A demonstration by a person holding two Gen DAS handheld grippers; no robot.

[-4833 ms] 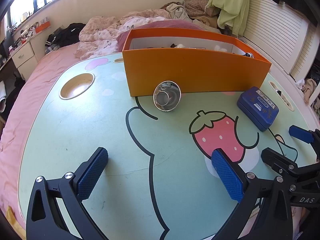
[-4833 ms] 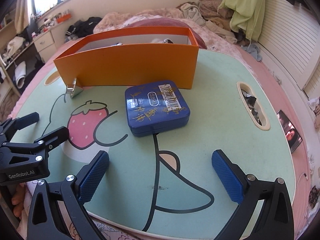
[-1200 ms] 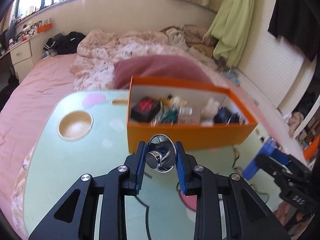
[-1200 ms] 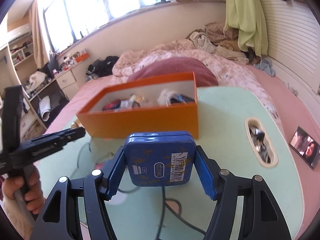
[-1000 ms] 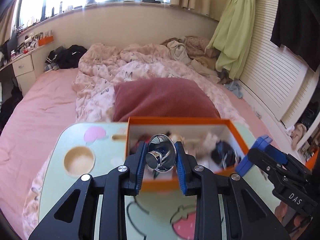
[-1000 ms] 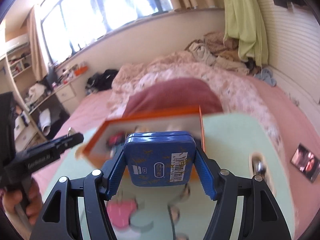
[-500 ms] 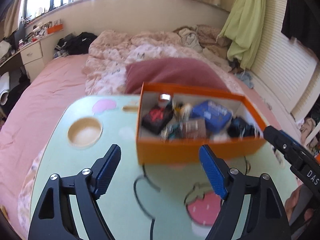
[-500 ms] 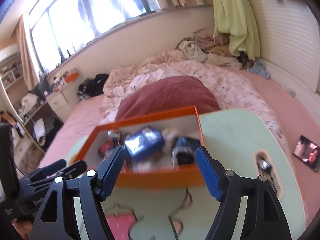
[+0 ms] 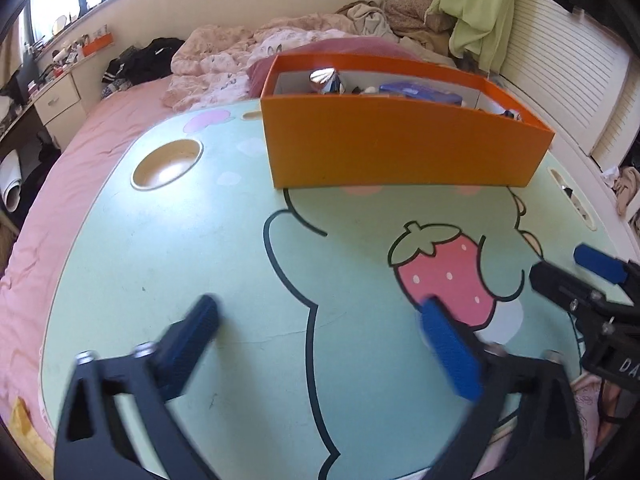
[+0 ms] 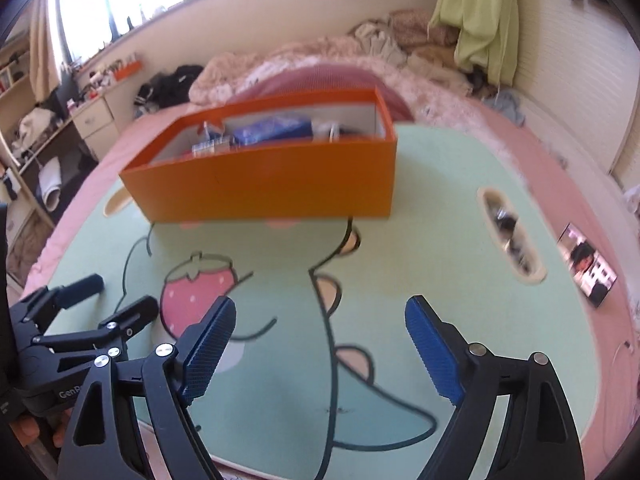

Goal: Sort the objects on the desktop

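The orange box [image 9: 400,148] stands at the far side of the green table [image 9: 200,264]. In it lie the shiny metal cup [image 9: 322,76] at the left end and the blue tin [image 9: 420,92] near the middle. The blue tin [image 10: 272,130] also shows inside the orange box [image 10: 272,188] in the right wrist view. My left gripper [image 9: 320,340] hovers low over the table's near part, its jaws opening, nothing between them. My right gripper [image 10: 320,344] is beside it on the right, jaws also opening and empty. Each appears in the other's view: right gripper [image 9: 560,264], left gripper [image 10: 122,292].
A round cup recess [image 9: 168,164] is sunk in the table left of the box. A long slot [image 10: 512,236] with small items lies near the right edge. A strawberry drawing [image 9: 448,272] marks the middle. Pink bedding [image 9: 60,184] surrounds the table; a phone [image 10: 592,272] lies on it.
The left gripper let the metal cup go and the right let the blue tin go; both now lie in the box. Both grippers have sunk and drawn back over the table, jaws wider.
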